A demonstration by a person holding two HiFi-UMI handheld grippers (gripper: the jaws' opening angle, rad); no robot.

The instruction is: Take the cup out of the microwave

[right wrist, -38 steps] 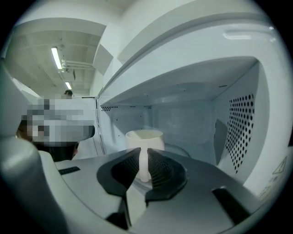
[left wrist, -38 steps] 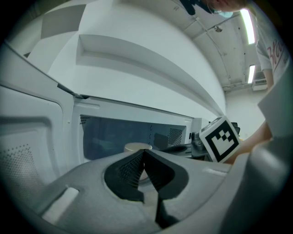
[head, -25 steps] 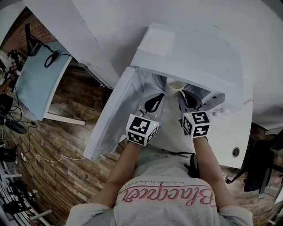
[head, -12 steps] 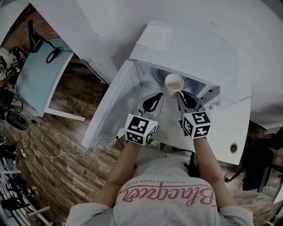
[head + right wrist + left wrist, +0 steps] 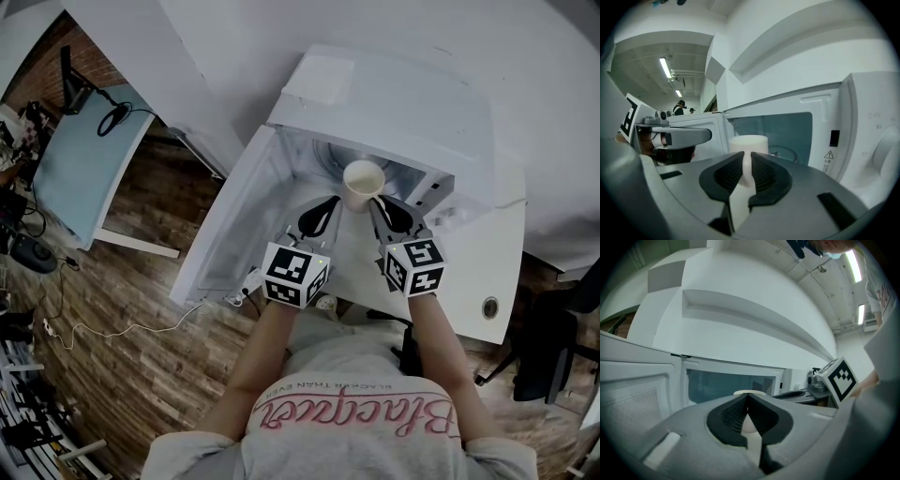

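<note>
The white cup hangs at the mouth of the open white microwave, upright, its rim toward me. My right gripper is shut on the cup's handle; in the right gripper view the handle sits between the black pads of that gripper, below the cup. My left gripper hovers just left of the cup, jaws shut with nothing between them. In the left gripper view its tips meet in front of the cup.
The microwave door stands swung open to the left. The control panel is right of the cavity. The microwave rests on a white table with a cable hole. A light blue desk stands far left on the wooden floor.
The cup has come out from under the microwave's top edge toward the opening, carried by the right gripper. The left gripper drew back alongside it.
</note>
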